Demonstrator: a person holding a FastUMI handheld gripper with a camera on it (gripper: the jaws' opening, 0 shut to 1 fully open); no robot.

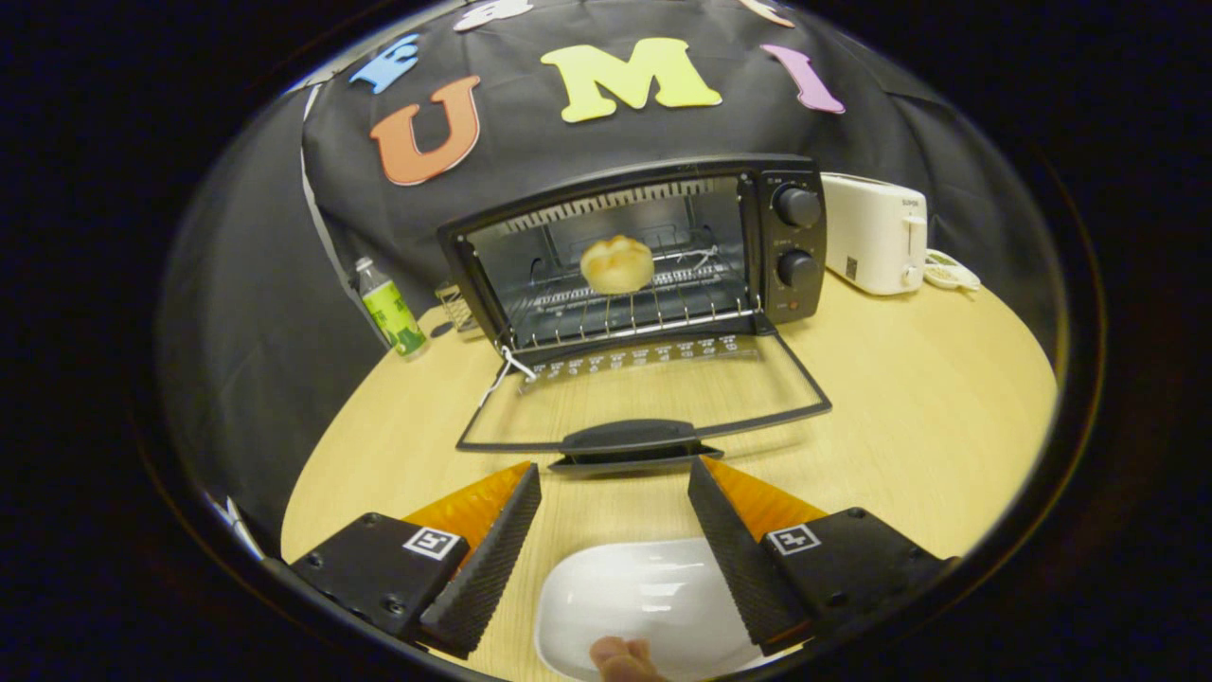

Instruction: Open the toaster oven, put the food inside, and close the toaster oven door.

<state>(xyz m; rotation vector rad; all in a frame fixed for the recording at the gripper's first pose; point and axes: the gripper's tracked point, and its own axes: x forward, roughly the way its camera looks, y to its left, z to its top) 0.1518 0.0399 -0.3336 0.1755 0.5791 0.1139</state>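
Here, the tongs (614,488) are held wide apart, empty, above a white plate (653,597) on the tabletop (928,417). At frame centre, the bun (616,263) is seen on the rack inside the toaster oven (644,256), its door (644,403) lowered, apparently flat.

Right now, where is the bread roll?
In the gripper view, the bread roll sits on the wire rack inside the open toaster oven, beyond the open gripper and the lowered door.

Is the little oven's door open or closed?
Open. The black toaster oven's glass door lies flat on the wooden table, its handle just ahead of the open gripper.
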